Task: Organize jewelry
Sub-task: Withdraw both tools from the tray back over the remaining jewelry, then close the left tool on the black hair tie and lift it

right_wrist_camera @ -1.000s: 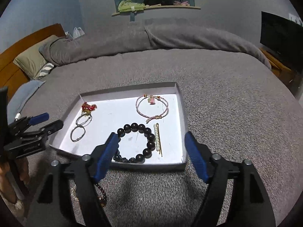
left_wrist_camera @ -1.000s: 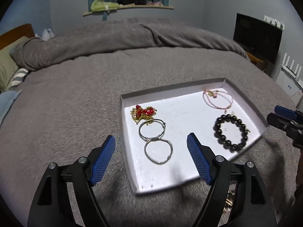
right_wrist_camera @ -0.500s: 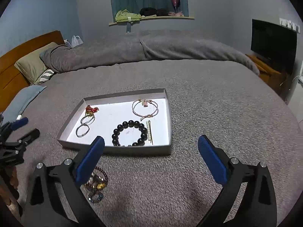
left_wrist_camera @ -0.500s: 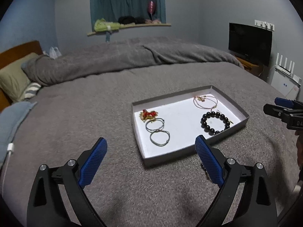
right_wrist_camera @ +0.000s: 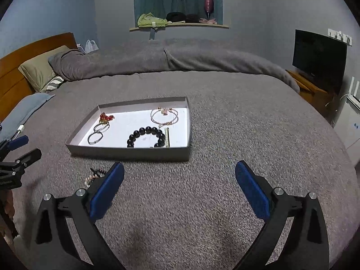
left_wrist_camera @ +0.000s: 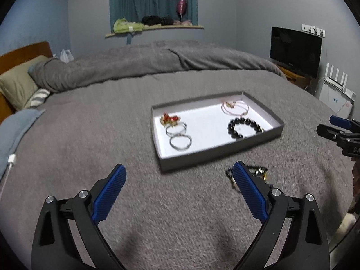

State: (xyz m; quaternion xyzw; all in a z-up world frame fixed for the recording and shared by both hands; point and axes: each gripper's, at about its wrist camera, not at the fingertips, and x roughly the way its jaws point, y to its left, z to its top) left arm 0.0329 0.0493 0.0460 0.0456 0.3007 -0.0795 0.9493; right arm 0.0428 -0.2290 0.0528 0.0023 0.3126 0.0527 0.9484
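Left wrist: tray (left_wrist_camera: pixel 222 155) farther (smaller)

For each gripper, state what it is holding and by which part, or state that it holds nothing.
Nothing is held. The left gripper and the right gripper both stand wide open over the grey blanket, with nothing between their pads.

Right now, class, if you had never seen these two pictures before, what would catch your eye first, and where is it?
First, the white-floored tray on the grey bed, holding a black bead bracelet, a pink cord bracelet, two silver rings and a red trinket. Next, both grippers' blue jaws, wide open and empty, near the camera. A small tangle of jewelry lies on the bed outside the tray.
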